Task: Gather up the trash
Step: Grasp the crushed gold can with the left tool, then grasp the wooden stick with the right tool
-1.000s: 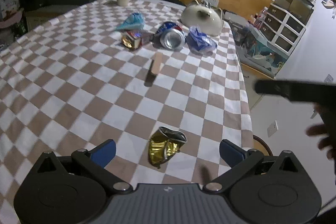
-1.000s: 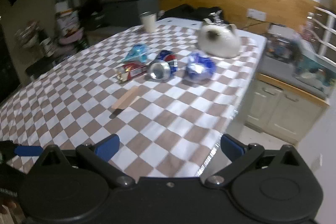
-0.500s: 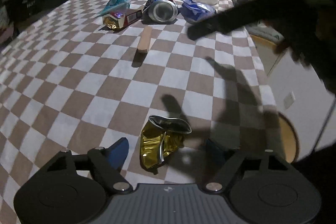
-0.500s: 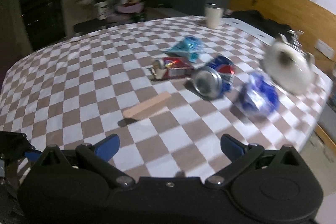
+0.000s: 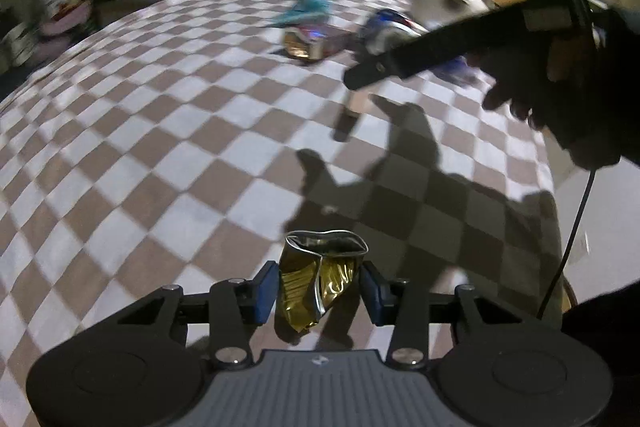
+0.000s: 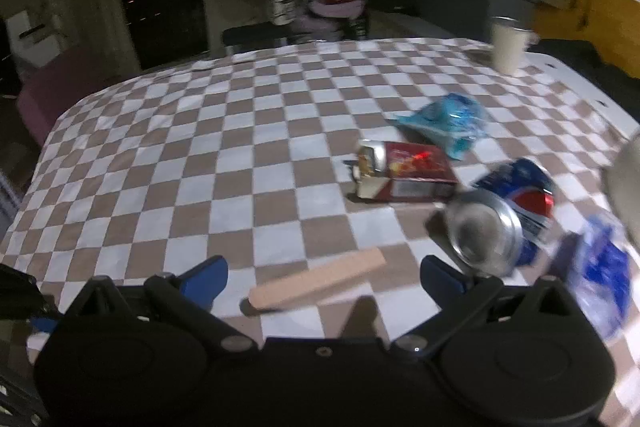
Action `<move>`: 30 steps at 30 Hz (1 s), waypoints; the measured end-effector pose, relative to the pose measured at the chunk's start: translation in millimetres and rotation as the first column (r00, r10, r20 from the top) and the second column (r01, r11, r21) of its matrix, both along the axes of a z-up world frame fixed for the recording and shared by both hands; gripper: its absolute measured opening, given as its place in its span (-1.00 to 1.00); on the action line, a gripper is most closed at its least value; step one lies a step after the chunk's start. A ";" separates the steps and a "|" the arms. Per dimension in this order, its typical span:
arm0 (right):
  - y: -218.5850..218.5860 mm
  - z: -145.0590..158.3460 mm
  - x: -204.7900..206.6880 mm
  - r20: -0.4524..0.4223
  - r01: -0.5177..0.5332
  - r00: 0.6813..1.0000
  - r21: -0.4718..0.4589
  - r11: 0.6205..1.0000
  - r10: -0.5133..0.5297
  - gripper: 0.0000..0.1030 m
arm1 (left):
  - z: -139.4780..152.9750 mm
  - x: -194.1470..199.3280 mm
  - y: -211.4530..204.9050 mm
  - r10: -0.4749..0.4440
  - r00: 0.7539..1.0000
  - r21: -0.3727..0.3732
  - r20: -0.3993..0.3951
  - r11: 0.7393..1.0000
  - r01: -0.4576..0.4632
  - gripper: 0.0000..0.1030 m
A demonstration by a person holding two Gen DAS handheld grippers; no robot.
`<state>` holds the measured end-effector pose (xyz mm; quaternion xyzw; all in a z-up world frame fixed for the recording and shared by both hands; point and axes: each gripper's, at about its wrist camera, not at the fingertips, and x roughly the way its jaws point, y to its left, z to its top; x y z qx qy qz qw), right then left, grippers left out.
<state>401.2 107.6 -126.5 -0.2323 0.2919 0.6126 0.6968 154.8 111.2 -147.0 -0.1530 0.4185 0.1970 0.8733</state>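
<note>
A crushed gold can (image 5: 320, 279) stands on the checked tablecloth (image 5: 168, 155) between the blue pads (image 5: 266, 287) of my left gripper (image 5: 318, 287). Its jaws are closing and both pads lie against the can's sides. My right gripper (image 6: 322, 267) hangs open just over a wooden stick (image 6: 320, 283), nothing touching its fingers. Beyond the stick lie a red carton (image 6: 408, 171), a crushed blue soda can (image 6: 504, 223), a light-blue wrapper (image 6: 444, 123) and a blue crumpled bag (image 6: 604, 267). In the left wrist view the right gripper (image 5: 360, 77) shows as a dark bar held by a hand (image 5: 560, 95).
A pale cup (image 6: 508, 45) stands at the table's far edge. A white ceramic pot (image 5: 444, 1) sits behind the soda can. The table's right edge (image 5: 552, 187) drops to the floor. Dark cabinets and clutter line the far wall.
The left jaws have closed from wide apart onto the gold can. The right gripper has swung left over the table and sunk towards the wooden stick.
</note>
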 end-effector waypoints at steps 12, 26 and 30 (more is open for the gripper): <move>37.4 -14.1 8.9 0.009 -0.281 0.959 -0.096 0.955 0.283 1.00 | 14.6 -24.9 24.5 0.224 0.973 -0.066 0.059 0.973 -0.220 -0.16; 35.8 -30.4 12.2 -0.021 -0.298 0.954 -0.166 0.940 0.298 0.83 | 18.0 -29.3 31.8 0.301 0.952 -0.104 0.061 0.950 -0.293 -0.61; 20.6 -28.0 9.7 -0.041 -0.241 0.970 -0.155 0.958 0.238 0.82 | 15.0 -25.7 30.1 0.280 0.959 -0.099 0.047 0.957 -0.274 -0.57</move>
